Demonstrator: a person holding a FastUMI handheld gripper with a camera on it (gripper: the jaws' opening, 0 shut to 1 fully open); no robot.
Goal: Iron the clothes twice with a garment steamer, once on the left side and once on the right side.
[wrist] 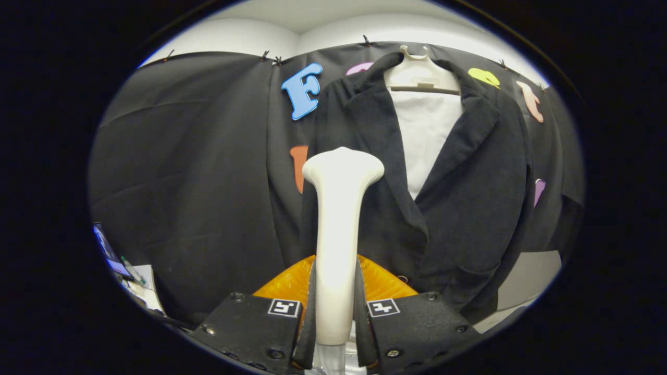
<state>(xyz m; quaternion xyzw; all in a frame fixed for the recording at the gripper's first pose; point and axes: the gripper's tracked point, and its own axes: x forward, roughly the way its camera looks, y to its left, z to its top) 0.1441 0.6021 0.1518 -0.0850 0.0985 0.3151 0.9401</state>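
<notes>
A white garment steamer (337,234) stands upright between my fingers, and my gripper (334,312) is shut on its handle. Its wide head sits against the left front panel of a dark jacket (458,208). The jacket hangs on a white hanger (420,73) over a white lining or shirt (424,140). An orange translucent part of the steamer (284,284) shows behind the handle, just above my fingers.
A black cloth wall (182,172) hangs behind and to the left of the jacket. Low on the left, a table edge (146,284) carries a small screen and some small items. A pale surface (526,284) shows below the jacket's right hem.
</notes>
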